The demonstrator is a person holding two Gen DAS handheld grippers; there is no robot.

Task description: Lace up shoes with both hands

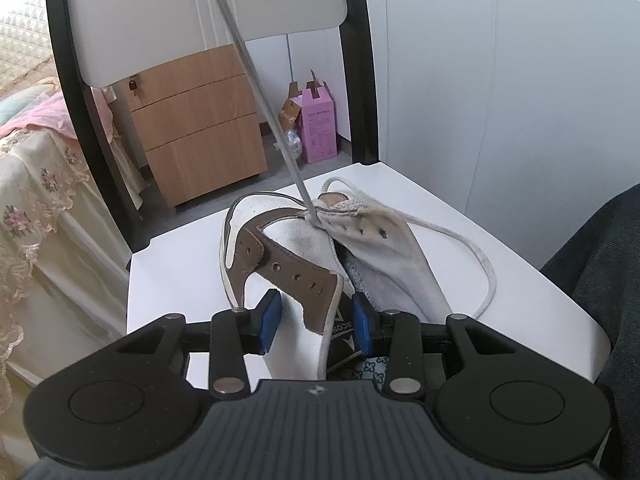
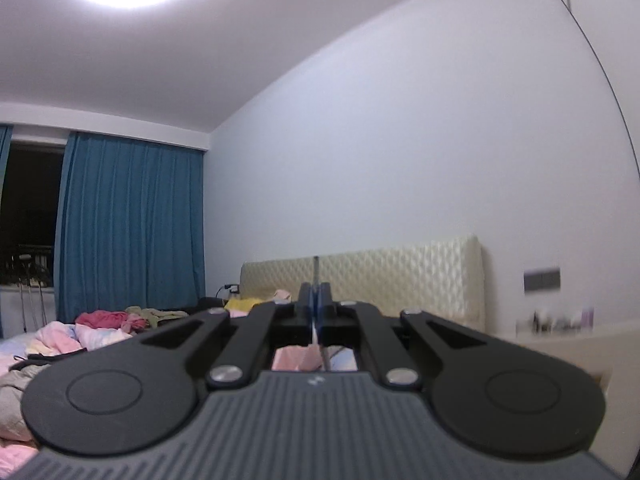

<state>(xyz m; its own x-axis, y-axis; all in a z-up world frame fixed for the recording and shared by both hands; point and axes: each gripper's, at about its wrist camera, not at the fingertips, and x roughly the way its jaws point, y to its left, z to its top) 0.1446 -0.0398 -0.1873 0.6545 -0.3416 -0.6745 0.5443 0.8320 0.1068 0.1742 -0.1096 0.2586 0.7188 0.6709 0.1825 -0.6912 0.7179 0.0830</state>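
On the white tabletop (image 1: 168,264), the shoe (image 1: 304,256) lay at 12 o'clock from the left gripper (image 1: 316,322), which pinched its eyelet flap. The right gripper (image 2: 316,300), pressed together, pinched the taut lace (image 1: 256,80).

White woven-cloth shoe (image 1: 400,268), matt brown leather strap (image 1: 280,260), wood-grain cabinet (image 1: 196,124)

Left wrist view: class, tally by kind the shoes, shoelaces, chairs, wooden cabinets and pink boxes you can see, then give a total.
shoe: 1
shoelace: 1
chair: 1
wooden cabinet: 1
pink box: 1
Total: 5
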